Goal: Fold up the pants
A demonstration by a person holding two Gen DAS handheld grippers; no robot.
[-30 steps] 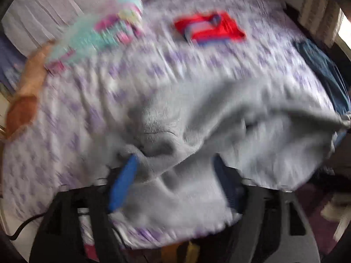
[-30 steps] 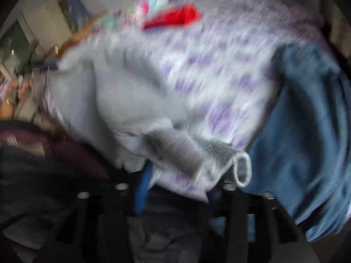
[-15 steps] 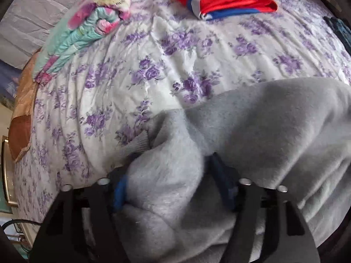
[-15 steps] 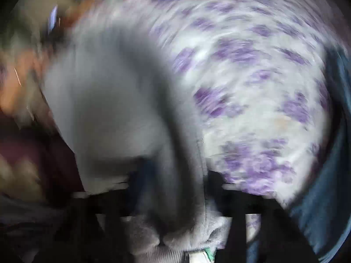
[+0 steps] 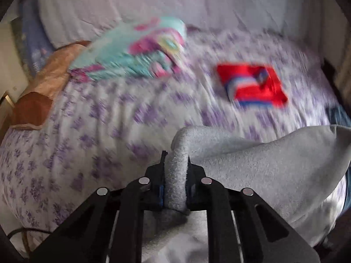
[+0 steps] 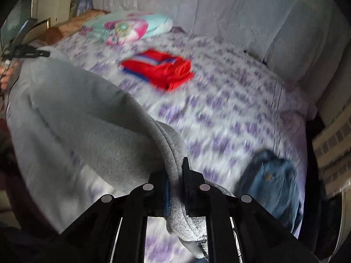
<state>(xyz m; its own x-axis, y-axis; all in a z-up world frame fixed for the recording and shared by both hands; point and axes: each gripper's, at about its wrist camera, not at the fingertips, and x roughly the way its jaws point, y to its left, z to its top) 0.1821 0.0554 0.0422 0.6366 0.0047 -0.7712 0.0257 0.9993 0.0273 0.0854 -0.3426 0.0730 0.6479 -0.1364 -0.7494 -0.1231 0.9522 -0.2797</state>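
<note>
Lifted since before, gray pants (image 5: pixel 252 164) hang pinched in both jaws; no legible writing.

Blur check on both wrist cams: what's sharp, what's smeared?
Left wrist: tongs and the pinched grey pants are sharp; the floral bedspread and red garment are motion-smeared. Right wrist: tongs fairly sharp, bedspread and denim item streaked. Both show fisheye bending and dark corners.
</note>
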